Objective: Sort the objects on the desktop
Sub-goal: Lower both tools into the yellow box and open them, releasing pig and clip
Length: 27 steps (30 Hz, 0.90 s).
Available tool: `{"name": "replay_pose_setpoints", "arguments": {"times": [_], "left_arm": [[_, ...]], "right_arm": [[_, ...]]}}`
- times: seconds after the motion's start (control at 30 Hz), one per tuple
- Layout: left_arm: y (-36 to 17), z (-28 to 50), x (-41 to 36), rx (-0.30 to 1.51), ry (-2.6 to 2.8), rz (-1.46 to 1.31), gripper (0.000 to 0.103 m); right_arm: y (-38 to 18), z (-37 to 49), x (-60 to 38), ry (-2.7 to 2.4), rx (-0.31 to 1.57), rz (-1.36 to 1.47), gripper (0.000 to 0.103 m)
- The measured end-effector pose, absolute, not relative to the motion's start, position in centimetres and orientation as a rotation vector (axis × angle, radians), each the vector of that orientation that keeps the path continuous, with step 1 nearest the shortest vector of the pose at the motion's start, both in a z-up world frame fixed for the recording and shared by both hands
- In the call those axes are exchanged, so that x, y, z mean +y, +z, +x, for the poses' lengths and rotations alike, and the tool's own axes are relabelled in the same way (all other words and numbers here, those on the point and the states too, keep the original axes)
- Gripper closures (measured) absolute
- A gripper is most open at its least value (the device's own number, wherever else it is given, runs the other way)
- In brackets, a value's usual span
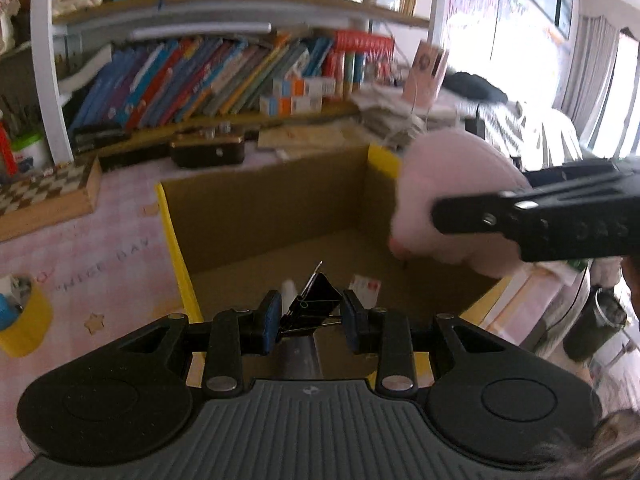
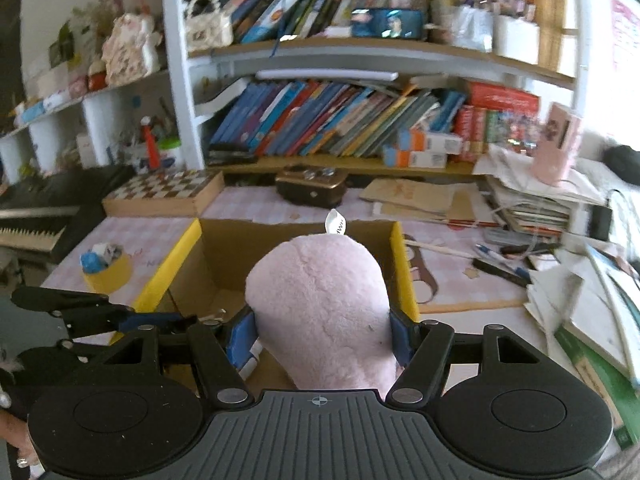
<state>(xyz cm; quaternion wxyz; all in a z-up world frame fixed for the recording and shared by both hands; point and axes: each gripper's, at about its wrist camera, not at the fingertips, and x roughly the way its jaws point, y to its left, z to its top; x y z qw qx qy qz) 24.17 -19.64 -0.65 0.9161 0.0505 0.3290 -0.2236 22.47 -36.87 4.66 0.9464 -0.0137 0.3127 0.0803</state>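
Observation:
My left gripper (image 1: 310, 316) is shut on a black binder clip (image 1: 314, 300) and holds it over the open cardboard box (image 1: 264, 204) with yellow-taped edges. My right gripper (image 2: 324, 332) is shut on a pink plush toy (image 2: 320, 304) with a white tag, held above the same box (image 2: 218, 248). In the left wrist view the plush (image 1: 440, 184) and the right gripper's finger (image 1: 536, 216) come in from the right over the box. A small white card (image 1: 366, 286) lies on the box floor.
A yellow tape roll (image 2: 107, 270) holding small items sits left of the box. A chessboard box (image 2: 164, 194) and a dark case (image 2: 312, 186) stand behind it. Papers, pens and books (image 2: 532, 208) pile up on the right. Bookshelves (image 2: 340, 120) line the back.

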Motion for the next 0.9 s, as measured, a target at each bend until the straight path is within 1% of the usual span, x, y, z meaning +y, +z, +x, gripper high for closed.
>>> {"name": "replay_pose_setpoints", "arguments": {"times": [0.23, 0.37, 0.47, 0.53, 0.63, 0.7, 0.8, 0.9], "left_arm": [[-1.2, 24.7, -20.1, 0.698, -0.446, 0.13, 0.071], [-1.1, 24.4, -19.9, 0.659, -0.429, 0.133, 0.056], [-1.0, 24.2, -20.0, 0.645, -0.424, 0.139, 0.051], [-1.0, 24.0, -20.1, 0.634, -0.413, 0.155, 0.05], [-0.8, 23.7, -20.0, 0.619, -0.409, 0.153, 0.039], [-0.8, 23.3, -19.9, 0.609, -0.4, 0.155, 0.036], [-0.7, 23.0, -19.8, 0.596, -0.381, 0.161, 0.036], [-0.4, 22.8, -19.8, 0.583, -0.358, 0.159, 0.035]], "right_arm": [[1.6, 25.7, -36.3, 0.238, 0.751, -0.079, 0.036], [-0.1, 26.8, -35.9, 0.277, 0.816, -0.118, 0.036], [-0.7, 27.3, -35.5, 0.31, 0.847, -0.143, 0.036], [-1.1, 27.8, -35.6, 0.326, 0.877, -0.123, 0.036], [-1.6, 28.5, -35.7, 0.332, 0.912, -0.12, 0.035], [-1.9, 28.8, -35.6, 0.338, 0.93, -0.115, 0.033], [-2.2, 29.0, -35.6, 0.341, 0.932, -0.11, 0.031], [-2.0, 28.9, -35.6, 0.349, 0.908, -0.109, 0.03]]}}
